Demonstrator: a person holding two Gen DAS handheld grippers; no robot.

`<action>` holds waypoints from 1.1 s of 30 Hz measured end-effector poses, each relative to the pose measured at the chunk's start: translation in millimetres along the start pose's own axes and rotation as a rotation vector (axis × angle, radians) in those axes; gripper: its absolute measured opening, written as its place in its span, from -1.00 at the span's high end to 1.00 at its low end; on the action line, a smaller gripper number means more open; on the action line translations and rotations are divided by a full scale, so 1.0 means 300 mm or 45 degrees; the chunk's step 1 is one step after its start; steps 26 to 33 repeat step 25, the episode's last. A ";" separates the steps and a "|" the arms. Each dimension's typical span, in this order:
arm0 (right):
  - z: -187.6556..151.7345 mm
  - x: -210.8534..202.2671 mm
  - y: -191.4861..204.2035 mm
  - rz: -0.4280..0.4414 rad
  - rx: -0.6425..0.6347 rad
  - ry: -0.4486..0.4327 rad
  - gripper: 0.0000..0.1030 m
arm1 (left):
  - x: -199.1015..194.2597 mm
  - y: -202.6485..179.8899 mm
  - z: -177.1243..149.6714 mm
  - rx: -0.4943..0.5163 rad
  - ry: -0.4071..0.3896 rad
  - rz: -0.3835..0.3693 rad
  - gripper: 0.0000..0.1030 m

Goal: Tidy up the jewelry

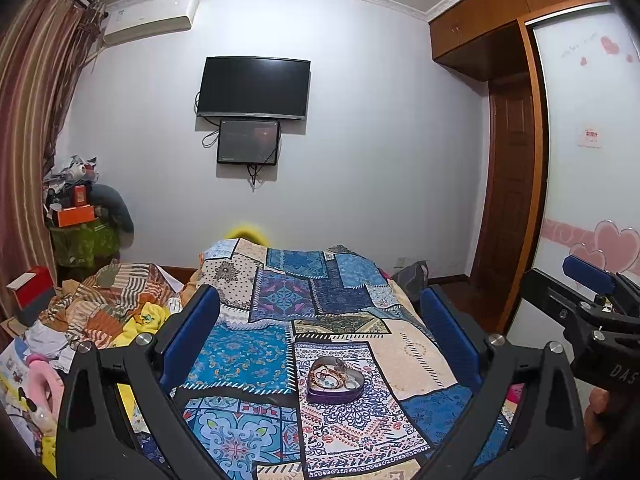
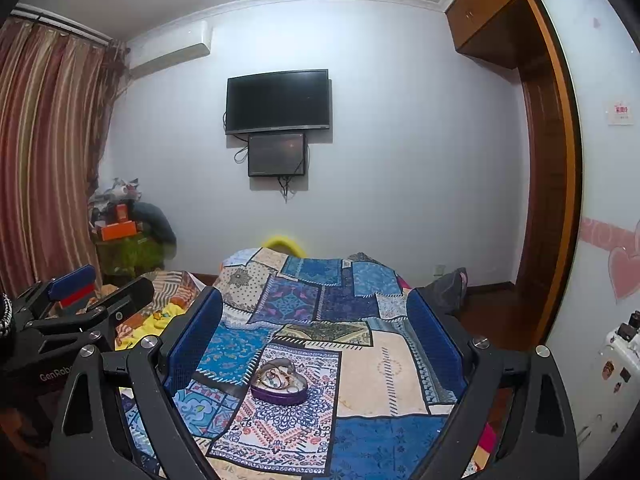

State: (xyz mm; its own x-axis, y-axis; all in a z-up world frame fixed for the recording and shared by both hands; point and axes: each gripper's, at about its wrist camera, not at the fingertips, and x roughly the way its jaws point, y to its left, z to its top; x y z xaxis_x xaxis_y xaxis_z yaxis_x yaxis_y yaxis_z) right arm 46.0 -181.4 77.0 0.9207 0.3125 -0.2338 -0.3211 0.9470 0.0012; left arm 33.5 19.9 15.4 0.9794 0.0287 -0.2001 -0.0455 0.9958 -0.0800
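A purple heart-shaped tin [image 1: 335, 383] holding several bracelets and beads sits on the patchwork bedspread [image 1: 280, 320]; it also shows in the right wrist view [image 2: 279, 385]. My left gripper [image 1: 320, 316] is open and empty, raised above and behind the tin. My right gripper [image 2: 316, 320] is open and empty, likewise held above the bed with the tin between its blue fingers [image 2: 196, 336]. Each gripper shows at the edge of the other's view: the right one [image 1: 592, 308], the left one [image 2: 76, 304].
A pile of clothes and striped bedding [image 1: 104, 312] lies left of the bedspread. A cluttered stand with orange boxes [image 1: 76, 216] is by the curtain. A wall TV [image 1: 253, 88], a wardrobe [image 1: 516, 160] and a door are beyond the bed.
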 end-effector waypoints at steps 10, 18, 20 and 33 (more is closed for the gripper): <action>-0.003 0.004 0.000 -0.003 -0.002 0.003 -0.78 | 0.002 -0.011 -0.009 0.006 0.016 -0.009 -0.96; -0.002 0.007 0.002 -0.006 -0.001 0.005 -0.78 | 0.008 -0.024 -0.016 0.010 0.019 -0.017 -0.96; -0.002 0.010 0.002 -0.007 -0.002 0.007 -0.78 | 0.009 -0.025 -0.016 0.009 0.019 -0.016 -0.96; -0.006 0.014 0.001 -0.010 0.001 0.012 -0.78 | 0.017 -0.029 -0.018 0.007 0.026 -0.024 -0.96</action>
